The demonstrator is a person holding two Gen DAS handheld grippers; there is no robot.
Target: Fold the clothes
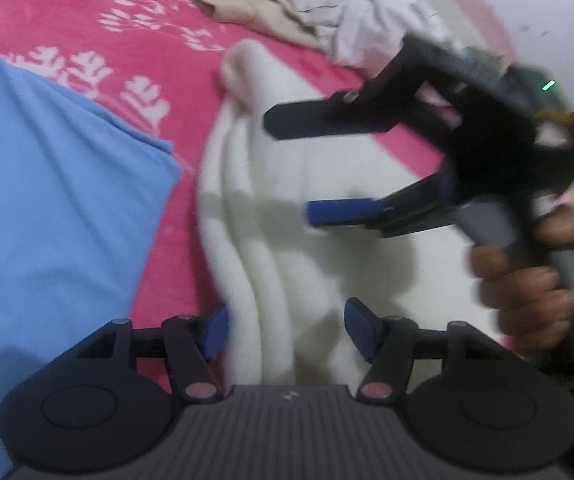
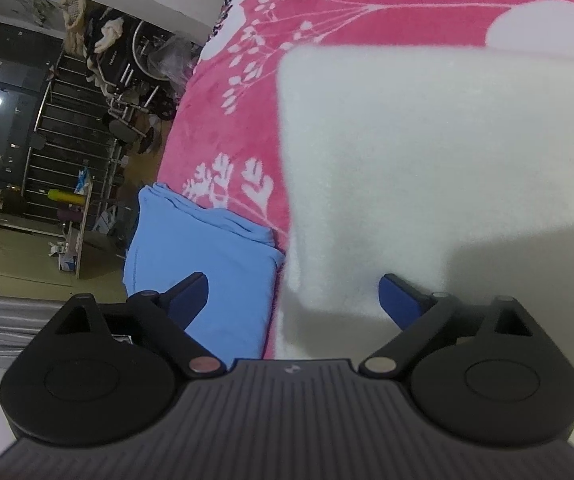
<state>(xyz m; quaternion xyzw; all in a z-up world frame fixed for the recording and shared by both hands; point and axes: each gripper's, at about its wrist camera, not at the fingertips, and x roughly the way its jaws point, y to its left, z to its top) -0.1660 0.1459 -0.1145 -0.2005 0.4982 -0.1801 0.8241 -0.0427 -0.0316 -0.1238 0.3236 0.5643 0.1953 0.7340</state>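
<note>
A white fleecy garment [image 1: 287,240] lies folded on the pink flowered blanket [image 1: 107,32]; in the right wrist view the white garment [image 2: 407,140] shows a squared corner. My left gripper [image 1: 289,334] hovers over its near ridges, jaws apart, and the pads do not press on the cloth. My right gripper [image 1: 291,166], held by a hand [image 1: 527,288], stands wide open above the garment with nothing between its fingers. Seen from its own camera, the right gripper [image 2: 295,286] straddles the garment's left edge. A folded blue garment [image 1: 47,200] lies just to the left.
A loose pile of white and grey clothes [image 1: 367,20] and a beige garment [image 1: 239,4] lie at the far end of the bed. The blue garment [image 2: 207,260] sits at the bed's edge; beyond it the floor holds racks and clutter [image 2: 87,80].
</note>
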